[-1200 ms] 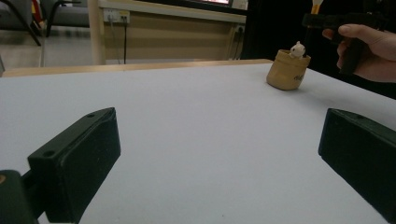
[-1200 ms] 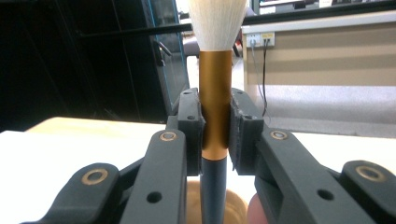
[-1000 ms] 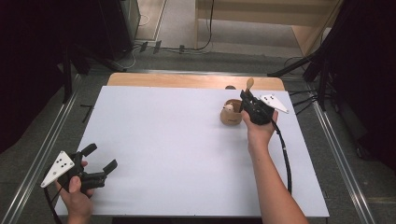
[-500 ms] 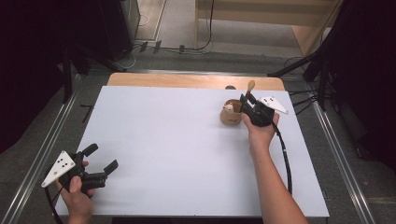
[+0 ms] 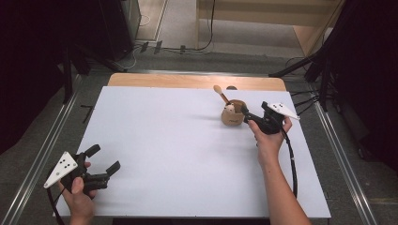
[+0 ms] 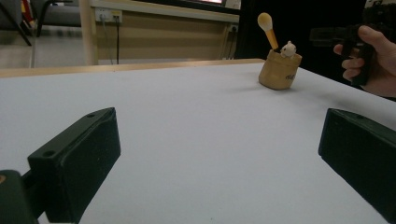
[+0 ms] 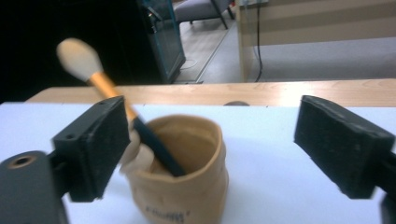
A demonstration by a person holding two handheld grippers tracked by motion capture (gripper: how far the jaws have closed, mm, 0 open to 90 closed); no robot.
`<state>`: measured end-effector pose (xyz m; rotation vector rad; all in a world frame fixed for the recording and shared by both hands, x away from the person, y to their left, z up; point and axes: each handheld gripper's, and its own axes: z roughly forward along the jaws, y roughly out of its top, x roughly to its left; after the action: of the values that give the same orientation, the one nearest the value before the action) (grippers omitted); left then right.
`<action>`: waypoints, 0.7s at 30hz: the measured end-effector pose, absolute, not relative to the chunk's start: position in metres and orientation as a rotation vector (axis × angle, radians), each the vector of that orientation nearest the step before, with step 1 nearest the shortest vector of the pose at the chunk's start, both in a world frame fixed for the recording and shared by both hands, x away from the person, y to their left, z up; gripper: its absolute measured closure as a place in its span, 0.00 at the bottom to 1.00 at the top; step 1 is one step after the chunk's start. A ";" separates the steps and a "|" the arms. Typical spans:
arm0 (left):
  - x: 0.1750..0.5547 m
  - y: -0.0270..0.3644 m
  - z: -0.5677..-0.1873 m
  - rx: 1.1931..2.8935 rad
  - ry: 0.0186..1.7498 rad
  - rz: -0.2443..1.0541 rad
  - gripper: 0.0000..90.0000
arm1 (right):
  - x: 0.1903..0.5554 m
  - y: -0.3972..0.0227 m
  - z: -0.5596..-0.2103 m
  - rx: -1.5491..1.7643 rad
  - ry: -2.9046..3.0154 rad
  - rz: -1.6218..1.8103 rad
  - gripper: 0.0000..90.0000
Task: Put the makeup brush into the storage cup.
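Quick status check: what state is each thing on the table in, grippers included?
Tan holder: upright on the white table, open top.
Makeup brush: standing in the holder, leaning, bristle end up.
Right gripper: open, jaws just opened, beside the holder, holding nothing.
Left gripper: open, empty, at the table's near left corner.

A pouch [image 5: 233, 116] stands on the table [image 5: 178, 140], far right, near the back edge. A brush [image 5: 221, 93] stands in it (tilted toward the back left). The right gripper [image 5: 251, 118] sits just beside the pouch, on its right. The left gripper [image 5: 101, 161] is well apart, at the front left corner.
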<state>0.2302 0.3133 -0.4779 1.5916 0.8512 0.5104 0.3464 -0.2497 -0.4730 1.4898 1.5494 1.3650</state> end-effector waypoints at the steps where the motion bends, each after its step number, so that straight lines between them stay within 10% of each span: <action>1: 0.230 0.313 -0.478 1.590 0.852 0.510 0.00 | 0.344 -0.250 -0.473 1.490 1.565 1.359 0.06; 21: 0.230 0.312 -0.477 1.595 0.845 0.514 0.00 | 0.286 -0.265 -0.484 1.408 1.644 1.372 0.00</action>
<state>0.2295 0.3117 -0.4768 1.5955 0.8445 0.5141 0.2858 -0.2654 -0.4840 1.4082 1.6440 1.3724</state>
